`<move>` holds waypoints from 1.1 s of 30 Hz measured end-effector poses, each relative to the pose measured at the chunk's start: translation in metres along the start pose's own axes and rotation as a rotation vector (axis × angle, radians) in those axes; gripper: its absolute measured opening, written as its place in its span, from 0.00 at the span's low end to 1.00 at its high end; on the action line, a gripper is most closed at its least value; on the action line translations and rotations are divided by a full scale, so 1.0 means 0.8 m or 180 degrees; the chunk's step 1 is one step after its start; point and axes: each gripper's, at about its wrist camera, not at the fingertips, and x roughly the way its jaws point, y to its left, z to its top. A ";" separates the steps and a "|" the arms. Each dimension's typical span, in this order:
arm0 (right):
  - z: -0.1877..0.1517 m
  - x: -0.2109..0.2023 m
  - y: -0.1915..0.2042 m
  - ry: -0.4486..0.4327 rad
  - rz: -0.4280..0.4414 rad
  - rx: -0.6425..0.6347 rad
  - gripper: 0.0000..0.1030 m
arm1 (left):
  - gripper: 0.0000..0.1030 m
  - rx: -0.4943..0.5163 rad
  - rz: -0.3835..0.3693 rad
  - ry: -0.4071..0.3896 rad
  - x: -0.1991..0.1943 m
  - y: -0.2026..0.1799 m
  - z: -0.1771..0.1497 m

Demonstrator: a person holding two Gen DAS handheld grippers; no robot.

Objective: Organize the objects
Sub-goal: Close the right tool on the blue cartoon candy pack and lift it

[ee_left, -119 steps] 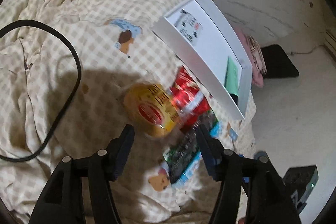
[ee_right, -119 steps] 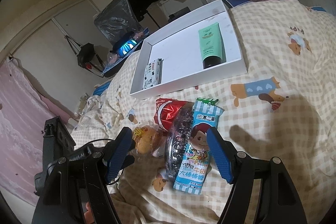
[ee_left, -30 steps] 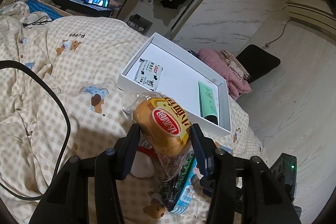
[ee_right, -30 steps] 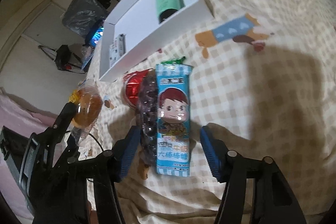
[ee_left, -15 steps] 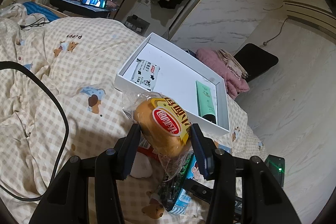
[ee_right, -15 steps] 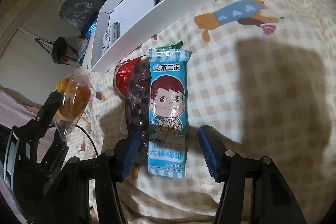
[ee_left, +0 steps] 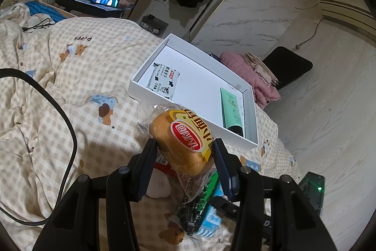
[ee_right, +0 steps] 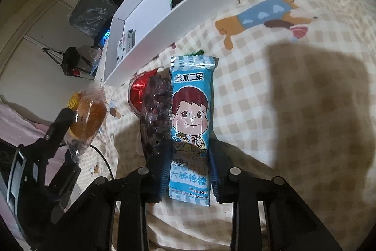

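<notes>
Two grippers work over a bed (ee_left: 58, 91) that we see spread with a checked cream quilt printed with little bears. Next in size is the white tray (ee_left: 138, 88) lying on the quilt beyond the pile of snacks; inside it we find a cow-print biscuit packet (ee_left: 163, 82) near one end and a green tube (ee_left: 231, 109) with a dark cap along the opposite wall, the two well apart. A black cable (ee_left: 70, 133) loops across the quilt at the left of the left wrist view. Our left gripper (ee_left: 184, 154) has its jaws clamped on a bagged bun (ee_left: 183, 140) in clear wrap with a red and yellow label, lifted clear of the quilt just short of the tray's near wall. Our right gripper (ee_right: 189, 168) has its jaws just closing in, and they now press both long edges of the blue lollipop packet (ee_right: 191, 124), which lies flat on the quilt with its top end pointing toward the tray. Touching that packet's left side is a dark hair claw clip (ee_right: 156, 119), and behind the clip sits a red foil snack (ee_right: 138, 93).
</notes>
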 end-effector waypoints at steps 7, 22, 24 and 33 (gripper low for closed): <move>0.003 -0.024 0.010 -0.0294 0.0005 -0.0074 0.25 | 0.51 0.0002 0.0000 0.0001 0.001 0.000 -0.001; 0.004 -0.048 0.038 -0.0526 0.0258 -0.0375 0.25 | 0.51 0.0012 0.0024 0.0026 0.002 0.000 0.001; 0.004 -0.045 0.039 -0.0510 0.0279 -0.0394 0.25 | 0.51 0.0015 0.0026 0.0025 0.002 0.000 0.001; 0.007 -0.042 0.051 -0.0546 0.0395 -0.0475 0.25 | 0.51 -0.0018 0.0031 -0.0052 -0.004 0.003 0.002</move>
